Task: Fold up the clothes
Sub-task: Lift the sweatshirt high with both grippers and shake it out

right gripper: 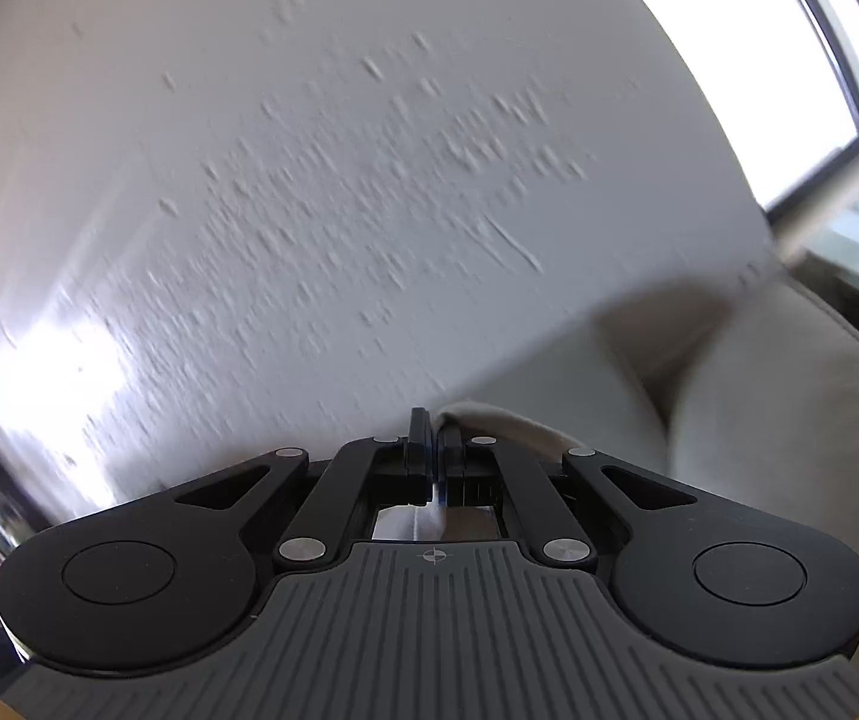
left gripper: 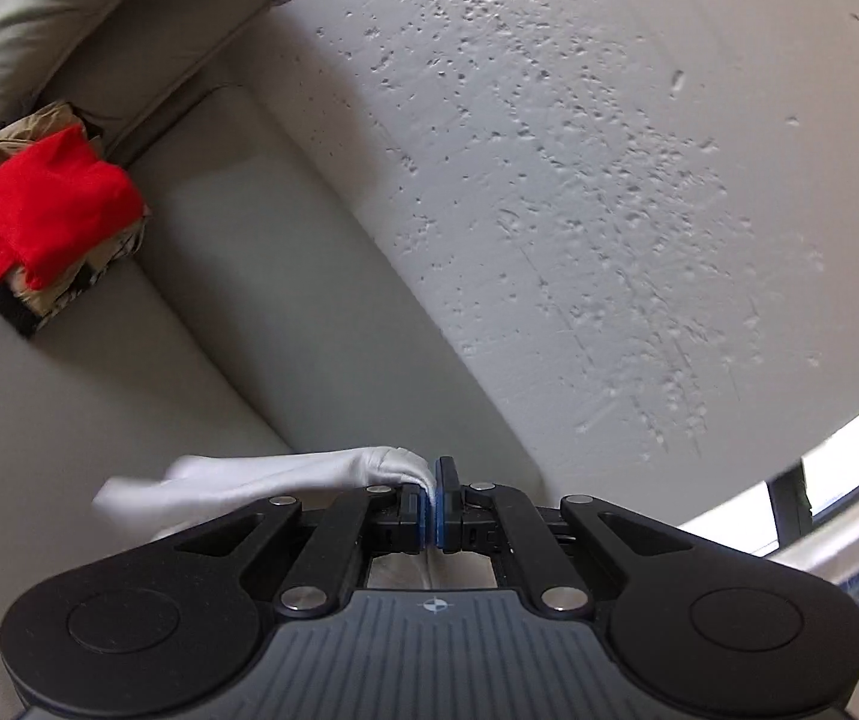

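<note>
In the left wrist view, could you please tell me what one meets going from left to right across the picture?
Stack of folded clothes with a red garment on top → white cloth → left gripper, shut on that cloth → pitted white wall → window at the right edge.

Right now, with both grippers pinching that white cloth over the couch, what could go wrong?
The left gripper holds only a thin edge of the white cloth, so it may slip out. The right gripper grips similarly little. The loose end could drag across the couch toward the folded pile.
</note>
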### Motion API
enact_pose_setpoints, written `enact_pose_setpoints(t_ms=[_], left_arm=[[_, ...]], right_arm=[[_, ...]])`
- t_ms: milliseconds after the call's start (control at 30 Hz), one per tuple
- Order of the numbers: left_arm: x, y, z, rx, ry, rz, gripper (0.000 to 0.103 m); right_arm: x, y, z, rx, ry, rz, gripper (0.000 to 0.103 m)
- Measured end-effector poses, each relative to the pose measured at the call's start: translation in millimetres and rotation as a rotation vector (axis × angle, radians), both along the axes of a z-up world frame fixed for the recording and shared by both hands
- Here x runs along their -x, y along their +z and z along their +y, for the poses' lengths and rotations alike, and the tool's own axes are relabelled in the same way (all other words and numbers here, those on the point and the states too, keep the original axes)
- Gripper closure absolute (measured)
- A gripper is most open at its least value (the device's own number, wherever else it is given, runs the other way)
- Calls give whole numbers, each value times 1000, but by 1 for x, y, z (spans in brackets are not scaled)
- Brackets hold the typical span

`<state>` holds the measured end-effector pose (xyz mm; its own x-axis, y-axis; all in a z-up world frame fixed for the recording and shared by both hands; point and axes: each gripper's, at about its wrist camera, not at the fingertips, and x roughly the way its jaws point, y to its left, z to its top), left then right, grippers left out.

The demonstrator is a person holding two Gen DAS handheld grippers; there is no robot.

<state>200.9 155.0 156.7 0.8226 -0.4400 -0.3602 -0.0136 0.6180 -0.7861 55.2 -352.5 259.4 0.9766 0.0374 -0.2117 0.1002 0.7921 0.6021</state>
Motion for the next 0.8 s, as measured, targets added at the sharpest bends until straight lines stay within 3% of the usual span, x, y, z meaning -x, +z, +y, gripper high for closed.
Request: enact_pose_setpoints(t_ms=[67, 100, 167, 267, 467, 667, 733, 800], left_arm=[[-1, 24, 4, 1, 16, -110, 103], [1, 36, 6, 0, 24, -169, 103], [8, 50, 12, -22, 29, -228, 103], [18, 33, 18, -58, 17, -233, 103], [35, -90, 18, -108, -9, -121, 103], [50, -234, 27, -69, 23, 143, 103], [60, -265, 31, -57, 44, 208, 103], [65, -276, 31, -78, 60, 238, 103]], right_arm=[[-8, 30, 14, -15, 7, -97, 102], [-4, 31, 10, -26, 5, -119, 102], [4, 15, 15, -36, 21, -126, 102], [6, -15, 9, -68, 55, -68, 102], [-8, -155, 14, -164, 67, 131, 102], [-7, -304, 26, -240, 25, 368, 102], [-9, -329, 29, -240, 15, 432, 102], [-9, -348, 31, -229, 4, 489, 102]])
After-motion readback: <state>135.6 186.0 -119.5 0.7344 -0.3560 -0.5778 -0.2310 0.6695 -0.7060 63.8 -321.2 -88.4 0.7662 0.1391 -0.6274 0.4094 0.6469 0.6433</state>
